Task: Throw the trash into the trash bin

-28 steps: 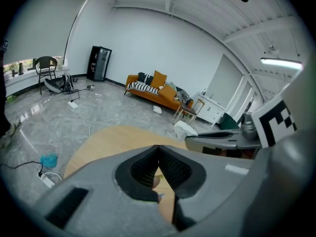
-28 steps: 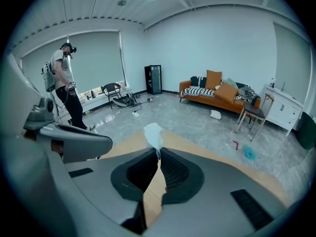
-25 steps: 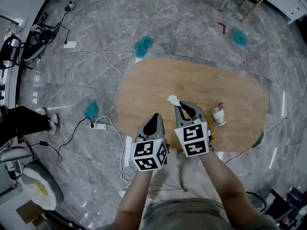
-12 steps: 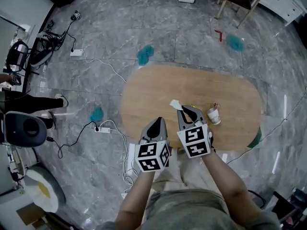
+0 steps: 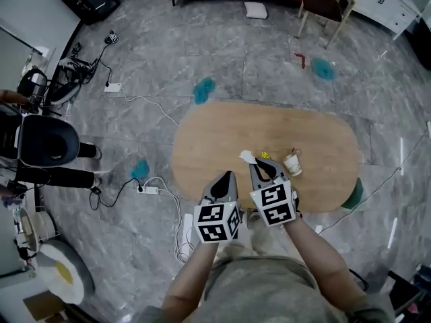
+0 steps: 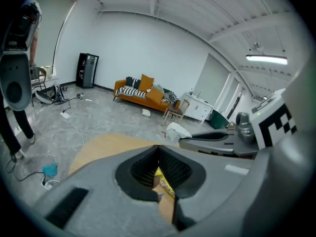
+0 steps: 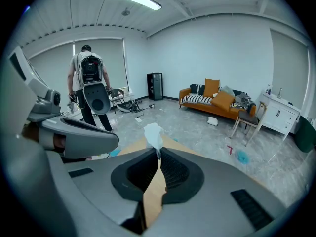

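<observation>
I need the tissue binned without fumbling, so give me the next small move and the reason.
Probably carry the right gripper rightward toward the green container beside the end of the wooden table, likely the bin. Its jaws are shut on the white tissue, held above the table, so only transport and release seem left.

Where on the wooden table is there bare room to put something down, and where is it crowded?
The far half of the table and its left end are bare; so is the right end beyond the paper cup. Crowded: the near middle, with the tissue, yellow wrapper, cup, left tool and right tool.
</observation>
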`<action>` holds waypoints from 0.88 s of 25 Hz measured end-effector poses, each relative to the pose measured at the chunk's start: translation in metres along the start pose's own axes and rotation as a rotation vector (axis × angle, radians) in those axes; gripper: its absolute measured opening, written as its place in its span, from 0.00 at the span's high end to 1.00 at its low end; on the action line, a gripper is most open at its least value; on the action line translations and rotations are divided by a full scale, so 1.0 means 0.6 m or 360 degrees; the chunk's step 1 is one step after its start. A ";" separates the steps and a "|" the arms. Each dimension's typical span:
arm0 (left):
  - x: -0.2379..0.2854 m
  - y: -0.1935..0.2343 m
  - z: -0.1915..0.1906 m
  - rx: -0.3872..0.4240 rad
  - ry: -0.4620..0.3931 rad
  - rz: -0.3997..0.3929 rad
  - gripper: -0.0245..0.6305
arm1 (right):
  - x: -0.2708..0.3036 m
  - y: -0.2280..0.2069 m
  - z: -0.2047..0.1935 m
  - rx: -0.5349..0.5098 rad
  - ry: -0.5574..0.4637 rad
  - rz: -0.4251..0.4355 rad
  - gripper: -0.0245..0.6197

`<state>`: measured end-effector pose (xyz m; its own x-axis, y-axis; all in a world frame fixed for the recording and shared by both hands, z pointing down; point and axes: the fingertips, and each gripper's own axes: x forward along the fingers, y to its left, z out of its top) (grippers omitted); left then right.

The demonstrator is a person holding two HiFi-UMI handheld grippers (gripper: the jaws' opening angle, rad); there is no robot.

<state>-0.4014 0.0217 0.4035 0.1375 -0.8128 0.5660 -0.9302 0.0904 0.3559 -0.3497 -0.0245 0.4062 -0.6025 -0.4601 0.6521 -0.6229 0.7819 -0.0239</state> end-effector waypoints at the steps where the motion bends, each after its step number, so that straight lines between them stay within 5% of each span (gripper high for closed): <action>1: -0.005 -0.008 0.002 0.0011 -0.0003 -0.0008 0.95 | -0.009 0.000 0.000 0.0007 -0.0005 0.0004 0.93; 22: -0.101 -0.154 0.020 0.0167 -0.0091 -0.0077 0.95 | -0.187 -0.016 -0.004 0.0054 -0.0172 0.0009 0.93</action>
<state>-0.3276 0.0556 0.3274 0.1665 -0.8465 0.5057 -0.9538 -0.0081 0.3005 -0.2752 0.0205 0.3351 -0.6551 -0.4999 0.5666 -0.6350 0.7706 -0.0543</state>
